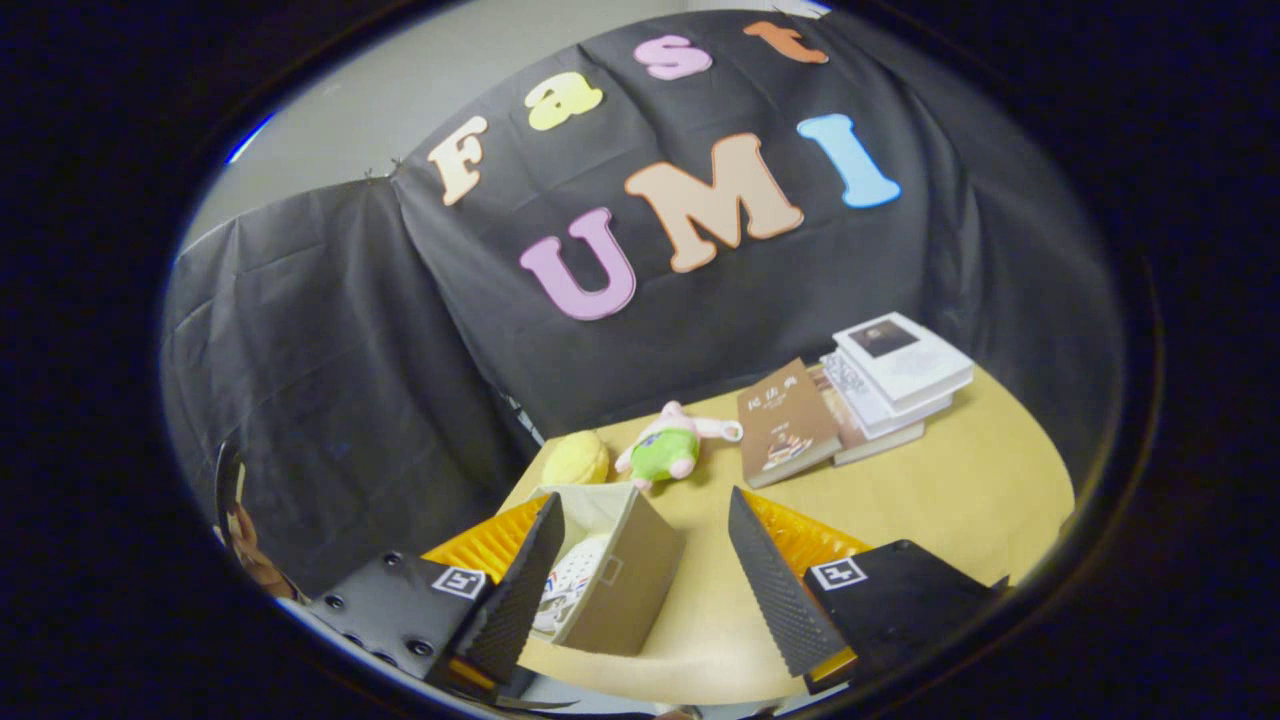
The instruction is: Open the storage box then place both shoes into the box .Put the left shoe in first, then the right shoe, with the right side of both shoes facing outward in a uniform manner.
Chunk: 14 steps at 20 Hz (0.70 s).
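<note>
Currently the hand-held gripper (640,570) hangs above the near edge of the worktop (930,500) with its fingers spread wide and nothing between them; no pad touches anything.

The storage box (630,575), a beige fabric cube, stands open-topped just ahead of the left finger, at about 10 o'clock from the gap's midpoint. Its near right corner pokes into the gap, while the left finger covers part of its mouth. Inside lies a white perforated shoe (572,580) with striped trim, on its side by the look of it; which shoe of the pair it is I cannot tell. Judgement: the lid step is done and one shoe is placed.

Beyond the box, at 12 o'clock, sit a yellow plush (575,458) and a pink-and-green plush toy (668,448), pushed to the back, probably to leave working room. At 1 o'clock a brown book (785,422) lies beside a stack of books (895,375), well apart from the box.

The wide opening suits a release or a reach for the second shoe.
</note>
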{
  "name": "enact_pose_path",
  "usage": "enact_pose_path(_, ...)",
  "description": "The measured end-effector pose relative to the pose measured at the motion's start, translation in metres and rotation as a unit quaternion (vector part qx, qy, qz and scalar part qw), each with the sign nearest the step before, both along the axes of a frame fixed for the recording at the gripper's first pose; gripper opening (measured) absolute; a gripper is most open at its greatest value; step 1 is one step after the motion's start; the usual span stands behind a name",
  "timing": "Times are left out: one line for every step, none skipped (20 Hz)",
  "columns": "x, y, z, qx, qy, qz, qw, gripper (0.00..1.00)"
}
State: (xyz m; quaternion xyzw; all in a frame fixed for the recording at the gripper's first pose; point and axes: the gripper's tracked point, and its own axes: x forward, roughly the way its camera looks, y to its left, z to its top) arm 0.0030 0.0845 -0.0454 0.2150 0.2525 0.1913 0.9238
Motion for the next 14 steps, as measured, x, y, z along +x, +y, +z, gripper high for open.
enact_pose_path(0.003,-0.011,0.007,-0.005,-0.015,-0.007,1.000,1.00)
enact_pose_path(0.005,-0.022,0.013,-0.012,-0.028,-0.011,0.999,1.00)
enact_pose_path(0.006,-0.030,0.018,-0.015,-0.042,-0.013,0.999,1.00)
enact_pose_path(0.007,-0.039,0.023,-0.019,-0.054,-0.016,0.998,1.00)
enact_pose_path(0.010,-0.048,0.031,-0.022,-0.068,-0.022,0.997,1.00)
enact_pose_path(0.012,-0.058,0.037,-0.027,-0.082,-0.030,0.996,1.00)
enact_pose_path(0.015,-0.067,0.040,-0.036,-0.096,-0.039,0.994,1.00)
enact_pose_path(0.016,-0.075,0.045,-0.042,-0.108,-0.047,0.992,1.00)
enact_pose_path(0.017,-0.082,0.047,-0.048,-0.115,-0.054,0.991,1.00)
enact_pose_path(0.018,-0.090,0.049,-0.049,-0.123,-0.062,0.989,1.00)
enact_pose_path(0.019,-0.097,0.051,-0.050,-0.128,-0.070,0.988,1.00)
enact_pose_path(0.021,-0.104,0.056,-0.049,-0.136,-0.080,0.986,1.00)
enact_pose_path(0.023,-0.109,0.057,-0.051,-0.141,-0.086,0.985,1.00)
enact_pose_path(0.024,-0.113,0.056,-0.053,-0.142,-0.087,0.985,1.00)
